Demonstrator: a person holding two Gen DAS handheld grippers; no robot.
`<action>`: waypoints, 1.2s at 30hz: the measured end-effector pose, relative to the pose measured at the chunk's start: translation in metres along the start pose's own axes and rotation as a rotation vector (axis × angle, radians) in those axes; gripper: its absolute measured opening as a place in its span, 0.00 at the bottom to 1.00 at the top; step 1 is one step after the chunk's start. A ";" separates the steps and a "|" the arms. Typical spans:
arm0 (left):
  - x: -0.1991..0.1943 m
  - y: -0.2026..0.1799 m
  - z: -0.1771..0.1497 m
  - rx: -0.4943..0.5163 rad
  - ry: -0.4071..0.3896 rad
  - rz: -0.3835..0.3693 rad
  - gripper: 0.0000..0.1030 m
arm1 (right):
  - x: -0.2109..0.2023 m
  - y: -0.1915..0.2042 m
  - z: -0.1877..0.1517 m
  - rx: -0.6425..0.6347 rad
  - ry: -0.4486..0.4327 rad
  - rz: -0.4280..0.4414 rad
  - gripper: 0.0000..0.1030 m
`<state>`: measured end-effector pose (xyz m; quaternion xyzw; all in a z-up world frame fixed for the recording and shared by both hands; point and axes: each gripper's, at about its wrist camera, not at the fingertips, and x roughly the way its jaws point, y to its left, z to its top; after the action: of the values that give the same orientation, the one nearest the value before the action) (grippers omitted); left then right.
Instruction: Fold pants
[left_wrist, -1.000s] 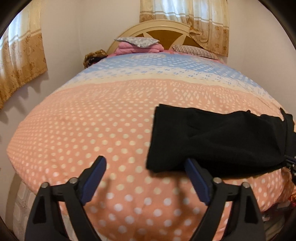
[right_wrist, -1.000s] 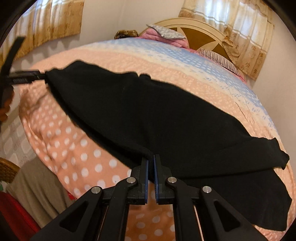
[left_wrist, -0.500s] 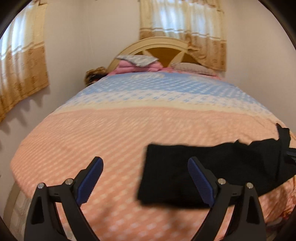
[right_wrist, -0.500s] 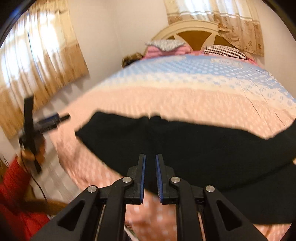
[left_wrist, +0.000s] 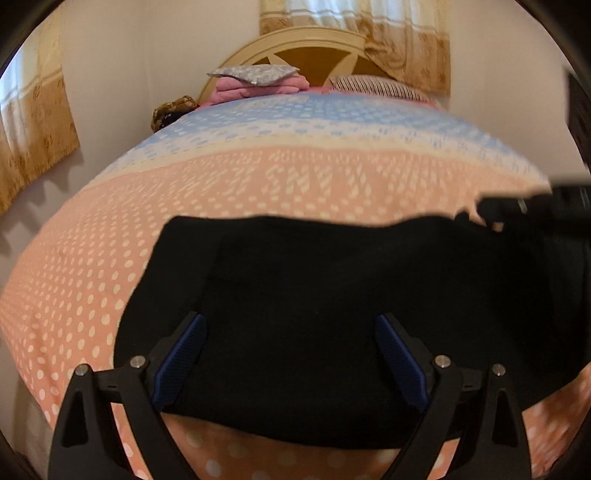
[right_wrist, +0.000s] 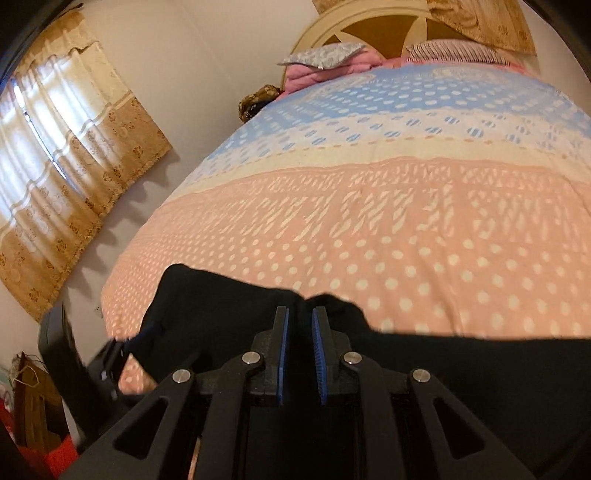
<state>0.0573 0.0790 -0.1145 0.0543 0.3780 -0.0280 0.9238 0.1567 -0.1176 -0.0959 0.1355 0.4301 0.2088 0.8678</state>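
Note:
The black pants (left_wrist: 332, 295) lie across the near end of the bed, folded lengthwise. My left gripper (left_wrist: 290, 332) is open, low over the pants' near left part, a blue pad on each side. My right gripper (right_wrist: 299, 325) is nearly closed, its pads a narrow gap apart over the black pants (right_wrist: 229, 317) near their far edge; whether cloth is pinched between the pads is unclear. The right gripper also shows as a dark shape at the right edge of the left wrist view (left_wrist: 535, 206).
The bed has a peach, cream and blue dotted cover (left_wrist: 258, 177). Pillows and a pink blanket (left_wrist: 258, 81) lie by the headboard (left_wrist: 314, 44). Curtains (right_wrist: 66, 166) hang on the left wall. Clutter (right_wrist: 33, 406) stands on the floor at the left.
My left gripper has dropped from beside the pants to right over their left part. My right gripper has moved forward over the pants, still nearly closed, and the cloth has shifted under it.

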 end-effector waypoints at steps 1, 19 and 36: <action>0.000 -0.003 -0.002 0.015 -0.003 0.015 0.93 | 0.007 -0.002 0.003 0.011 0.012 0.003 0.13; 0.003 -0.004 -0.008 0.021 -0.021 0.051 1.00 | 0.032 -0.006 0.004 -0.035 0.138 0.008 0.32; 0.006 -0.011 -0.007 0.019 -0.024 0.057 1.00 | 0.047 -0.004 0.014 0.049 0.189 0.152 0.54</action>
<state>0.0557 0.0685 -0.1241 0.0735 0.3647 -0.0059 0.9282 0.1949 -0.0988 -0.1214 0.1686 0.5035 0.2752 0.8015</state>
